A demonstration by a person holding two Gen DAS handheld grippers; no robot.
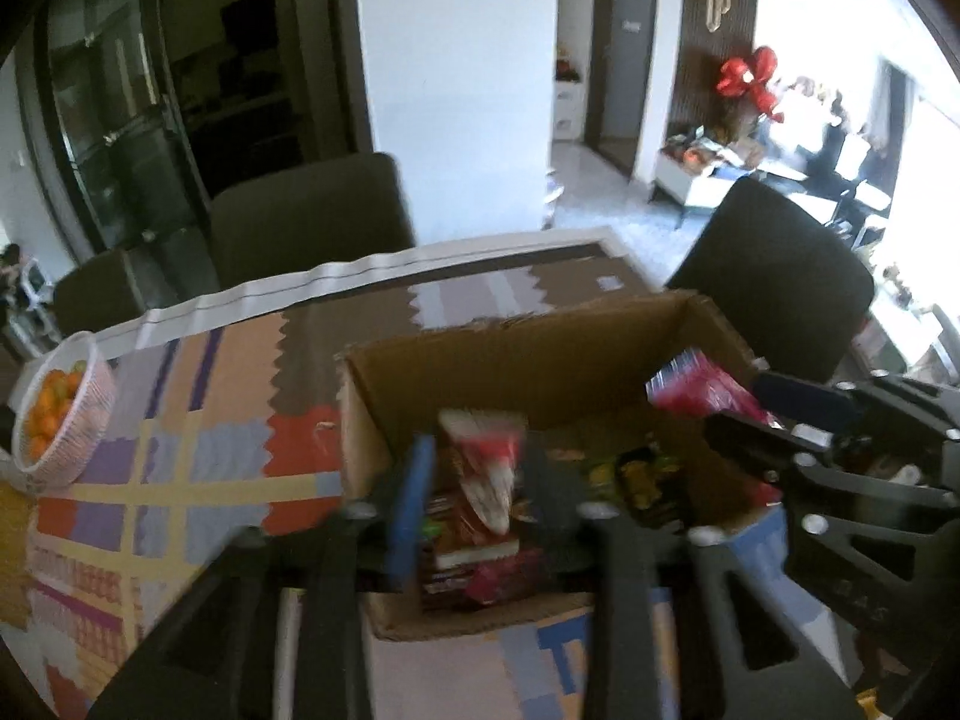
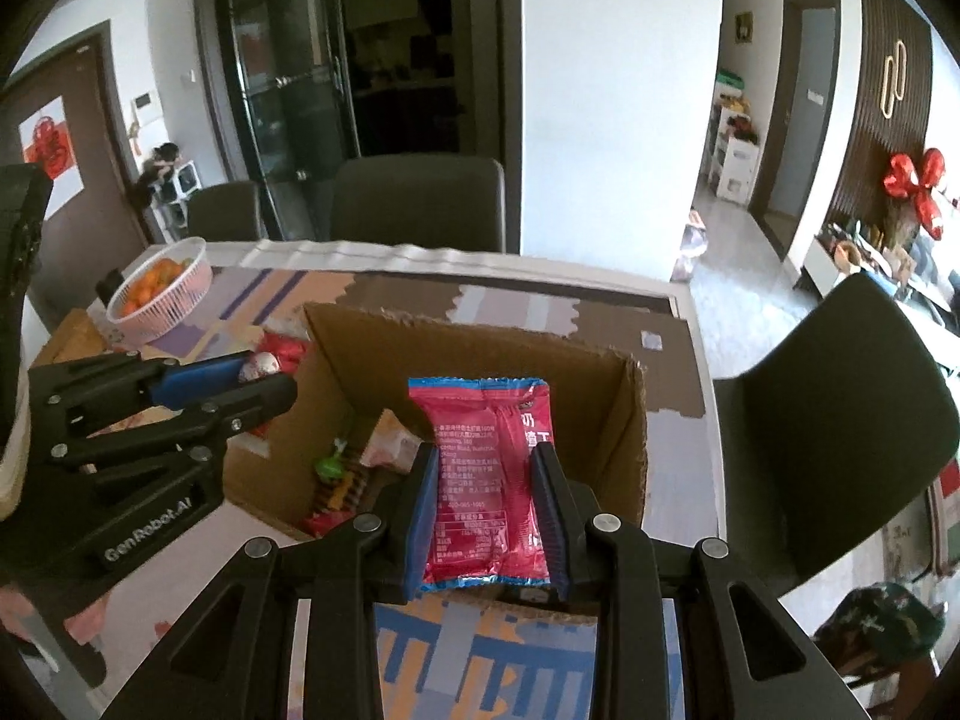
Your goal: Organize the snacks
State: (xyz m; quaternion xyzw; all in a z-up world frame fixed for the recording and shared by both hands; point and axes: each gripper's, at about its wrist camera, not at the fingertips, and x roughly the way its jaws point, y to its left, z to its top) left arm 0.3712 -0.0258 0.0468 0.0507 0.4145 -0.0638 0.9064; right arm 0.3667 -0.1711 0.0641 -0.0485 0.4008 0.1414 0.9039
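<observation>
An open cardboard box (image 1: 540, 348) (image 2: 474, 348) stands on the patchwork-covered table and holds several snack packets (image 1: 642, 480) (image 2: 336, 480). My left gripper (image 1: 480, 453) (image 2: 267, 378) hangs over the box's left side. Its jaws are open, with a blurred red-and-white snack packet (image 1: 486, 468) loose between the fingers. My right gripper (image 2: 485, 455) (image 1: 738, 407) is shut on a pink-red foil packet (image 2: 480, 468) (image 1: 702, 390), held upright above the box's near right part. The two grippers are side by side, close together.
A pink basket of oranges (image 1: 66, 414) (image 2: 162, 294) sits at the table's far left. Dark chairs (image 1: 312, 216) (image 2: 834, 420) stand behind the table and at its right end. The table edge (image 2: 690, 324) runs just right of the box.
</observation>
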